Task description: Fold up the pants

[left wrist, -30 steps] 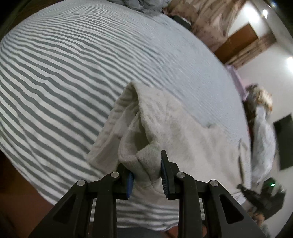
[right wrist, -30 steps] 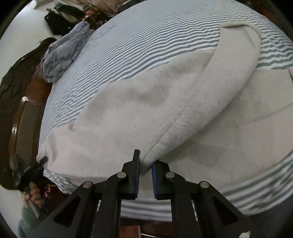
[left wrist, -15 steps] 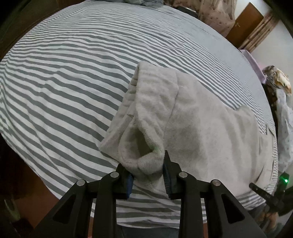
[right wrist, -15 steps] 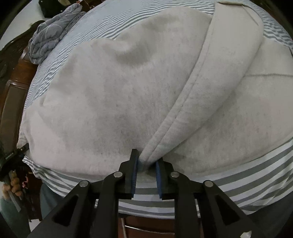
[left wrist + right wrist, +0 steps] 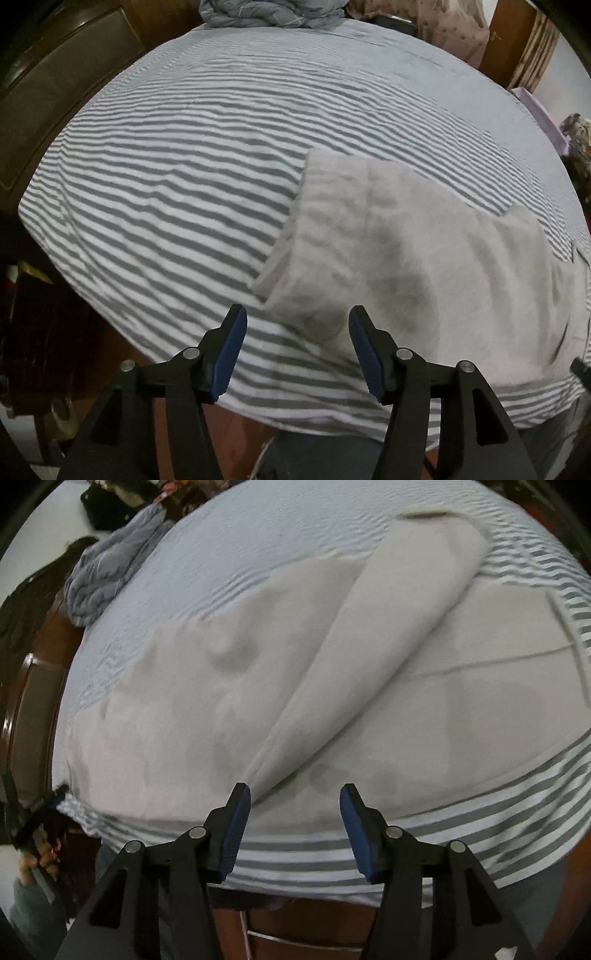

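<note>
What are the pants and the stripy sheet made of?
The pants look like soft, fuzzy fleece or terry in a matte cream; the nap and thick rolled hem suggest it. The striped bedsheet looks like thin woven cotton, grey and white, finely wrinkled. Neither is certain.

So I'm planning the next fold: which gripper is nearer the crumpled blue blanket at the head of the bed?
Neither, clearly. Left gripper and right gripper, jaws opening, both hover at the pants on the near edge, far from the blanket.
</note>
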The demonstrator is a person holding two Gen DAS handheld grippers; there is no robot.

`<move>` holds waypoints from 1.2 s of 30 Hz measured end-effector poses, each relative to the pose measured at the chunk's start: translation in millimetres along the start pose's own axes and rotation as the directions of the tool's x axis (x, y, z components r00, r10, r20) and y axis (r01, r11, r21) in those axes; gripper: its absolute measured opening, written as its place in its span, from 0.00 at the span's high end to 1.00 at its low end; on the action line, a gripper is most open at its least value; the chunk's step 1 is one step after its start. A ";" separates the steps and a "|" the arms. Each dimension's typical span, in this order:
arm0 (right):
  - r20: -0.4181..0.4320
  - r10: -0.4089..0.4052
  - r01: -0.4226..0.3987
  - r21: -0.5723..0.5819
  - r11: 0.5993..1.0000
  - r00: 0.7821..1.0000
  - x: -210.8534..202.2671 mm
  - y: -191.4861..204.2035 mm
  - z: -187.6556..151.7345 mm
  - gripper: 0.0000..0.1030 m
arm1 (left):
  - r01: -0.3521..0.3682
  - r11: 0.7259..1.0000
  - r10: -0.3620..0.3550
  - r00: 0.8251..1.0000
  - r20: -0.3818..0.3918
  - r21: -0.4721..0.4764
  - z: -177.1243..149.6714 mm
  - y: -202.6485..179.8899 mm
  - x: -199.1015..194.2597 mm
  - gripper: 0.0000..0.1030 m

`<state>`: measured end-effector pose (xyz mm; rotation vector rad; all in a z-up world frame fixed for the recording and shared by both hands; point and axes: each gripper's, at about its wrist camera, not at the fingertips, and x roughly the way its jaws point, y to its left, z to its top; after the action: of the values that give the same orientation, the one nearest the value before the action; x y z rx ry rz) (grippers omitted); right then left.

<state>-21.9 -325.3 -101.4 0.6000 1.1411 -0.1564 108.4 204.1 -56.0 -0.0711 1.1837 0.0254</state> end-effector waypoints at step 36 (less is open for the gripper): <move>-0.088 -0.519 0.525 0.070 0.848 0.850 87.2 -54.7 276.2 0.71 | 0.409 0.590 -0.486 0.868 -0.099 0.696 -134.3 -373.2 12.4 0.44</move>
<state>215.1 -499.4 -121.8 0.3608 1.3492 -0.6672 10.4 -177.7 -102.2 0.3089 0.9724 -0.8772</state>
